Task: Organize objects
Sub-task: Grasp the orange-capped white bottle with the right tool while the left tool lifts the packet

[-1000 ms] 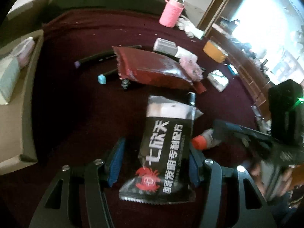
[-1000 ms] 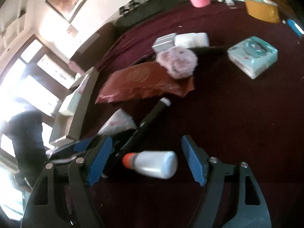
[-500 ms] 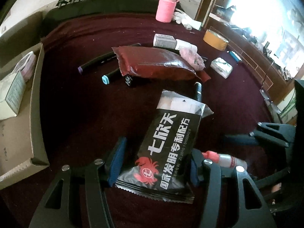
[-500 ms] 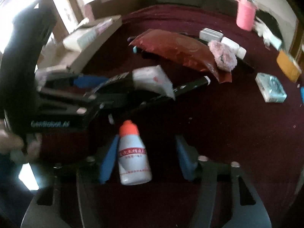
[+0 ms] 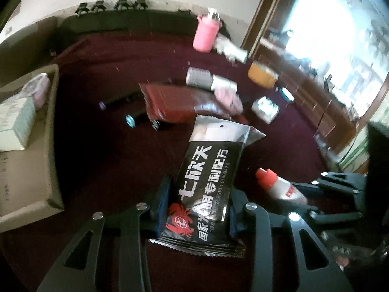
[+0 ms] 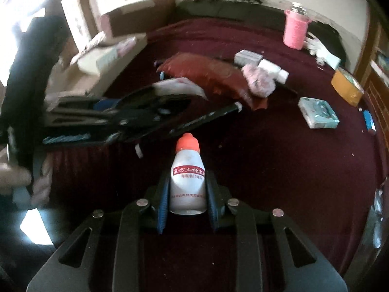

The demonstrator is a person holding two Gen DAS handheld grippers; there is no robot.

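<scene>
Both jaws of the left gripper (image 5: 198,206) press on the lower part of a black packet (image 5: 206,182) with white Chinese letters and a red crab mark. The packet stands up from between the jaws, and its silver top leans a little to the right, above the dark red tablecloth (image 5: 102,160). Beyond the packet's top lies a red pouch (image 5: 177,102), with dark pens (image 5: 136,119) at its left end and a pink fluffy thing (image 5: 229,98) at its right end. Farther away stands a pink cup (image 5: 205,34). To the left of the jaws is a cardboard box (image 5: 52,131) with a pale carton (image 5: 15,124) inside. To the right of the jaws, the right gripper (image 5: 313,194) enters the view with a white bottle (image 5: 282,186) in it.

From the right wrist camera, the jaws of the right gripper (image 6: 187,199) are closed on the white bottle (image 6: 187,182). The bottle stands upright between the blue pads (image 6: 163,204), with its orange-red cap (image 6: 187,142) pointing away from the camera. To the left and ahead of these jaws is the left gripper (image 6: 136,107), blurred, with the silver end of the black packet (image 6: 180,86) coming out of it. A black pen (image 6: 206,118) lies just ahead of the bottle's cap. Behind it are the red pouch (image 6: 211,77) and the pink fluffy thing (image 6: 259,82). To the right and ahead lies a pale green tissue pack (image 6: 317,113), and the pink cup (image 6: 295,30) stands far behind.
</scene>
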